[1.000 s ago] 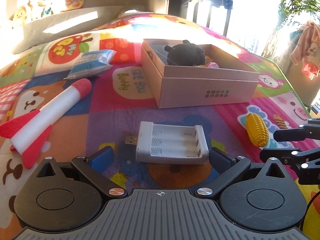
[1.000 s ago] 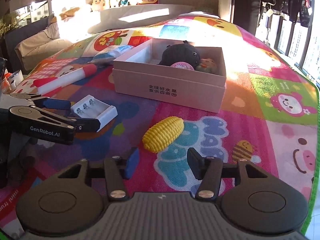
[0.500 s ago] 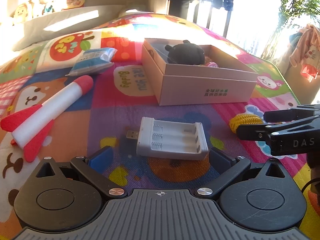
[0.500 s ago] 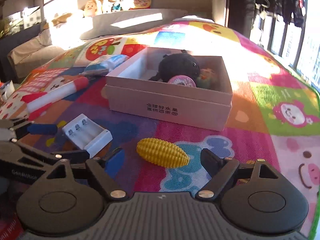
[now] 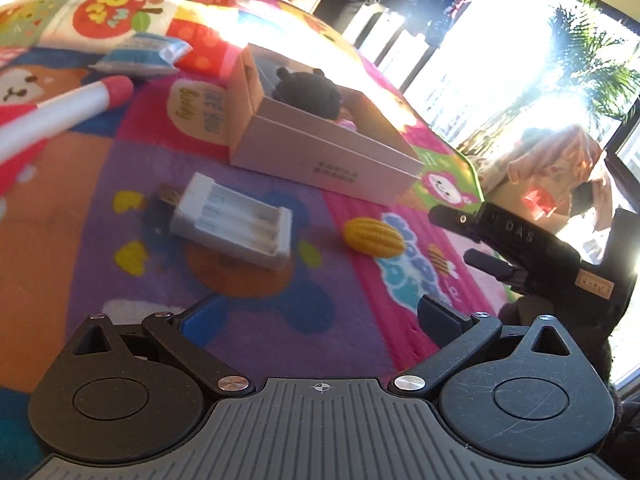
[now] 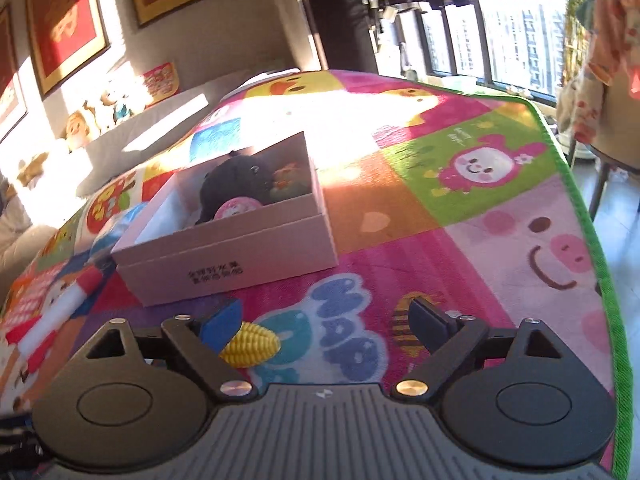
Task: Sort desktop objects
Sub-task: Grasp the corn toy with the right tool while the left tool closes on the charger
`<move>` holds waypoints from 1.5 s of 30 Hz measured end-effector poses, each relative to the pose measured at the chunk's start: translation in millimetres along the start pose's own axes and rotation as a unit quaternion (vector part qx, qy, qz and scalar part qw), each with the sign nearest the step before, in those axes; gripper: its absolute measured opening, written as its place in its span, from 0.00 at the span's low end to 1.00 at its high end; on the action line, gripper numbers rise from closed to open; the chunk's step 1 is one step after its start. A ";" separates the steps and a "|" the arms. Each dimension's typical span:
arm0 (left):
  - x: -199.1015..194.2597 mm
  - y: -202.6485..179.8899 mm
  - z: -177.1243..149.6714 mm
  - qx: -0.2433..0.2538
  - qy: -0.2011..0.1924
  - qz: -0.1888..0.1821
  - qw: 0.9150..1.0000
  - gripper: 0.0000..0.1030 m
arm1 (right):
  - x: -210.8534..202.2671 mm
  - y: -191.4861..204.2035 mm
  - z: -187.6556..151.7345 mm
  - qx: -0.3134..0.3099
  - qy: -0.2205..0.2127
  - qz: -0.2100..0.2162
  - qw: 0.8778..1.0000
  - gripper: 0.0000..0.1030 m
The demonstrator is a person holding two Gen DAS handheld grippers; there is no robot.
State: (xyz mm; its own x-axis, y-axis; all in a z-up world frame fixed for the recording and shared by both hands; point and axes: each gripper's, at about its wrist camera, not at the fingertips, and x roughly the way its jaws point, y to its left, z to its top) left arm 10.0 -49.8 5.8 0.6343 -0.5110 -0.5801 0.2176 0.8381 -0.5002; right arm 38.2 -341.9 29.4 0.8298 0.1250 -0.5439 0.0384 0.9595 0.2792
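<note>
A white battery charger (image 5: 232,222) lies on the colourful mat, ahead of my open, empty left gripper (image 5: 316,320). A yellow toy corn (image 5: 373,237) lies to its right; in the right wrist view the corn (image 6: 252,344) sits just by the left fingertip (image 6: 222,322) of my open right gripper (image 6: 324,320), which holds nothing. The right gripper (image 5: 480,236) also shows in the left wrist view, right of the corn. A pink cardboard box (image 5: 320,160) (image 6: 240,256) behind holds a black plush toy (image 6: 232,184) and small items.
A red and white foam rocket (image 5: 56,116) and a blue and white packet (image 5: 144,54) lie at the left of the mat. The mat's green edge (image 6: 592,240) runs down the right side. A chair with clothes (image 5: 560,168) stands beyond it.
Both grippers have lifted, drawn back and tilted. The right gripper has swung right, so the corn has gone from between its fingers to beside its left fingertip. The charger lies farther from the left gripper.
</note>
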 end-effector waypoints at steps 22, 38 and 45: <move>-47.0 -12.3 -29.0 0.162 0.005 0.055 0.985 1.00 | -15.6 41.7 -31.2 -0.074 0.013 -0.042 0.996 0.97; 2.8 -1.9 26.6 0.153 -0.056 0.170 0.972 1.00 | 27.2 74.1 -16.9 -0.151 0.065 -0.033 0.986 0.63; 50.6 -5.4 36.2 0.163 -0.013 0.202 0.966 1.00 | -23.9 43.0 -5.0 -0.150 0.050 -0.017 0.987 0.63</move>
State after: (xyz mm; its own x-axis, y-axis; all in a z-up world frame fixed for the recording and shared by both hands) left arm 67.8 -73.2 2.4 0.7340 -0.1288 -0.6668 0.1684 0.9857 -0.0051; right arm 17.2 -302.4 50.5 0.7718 0.1006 -0.6279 -0.1132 0.9934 0.0199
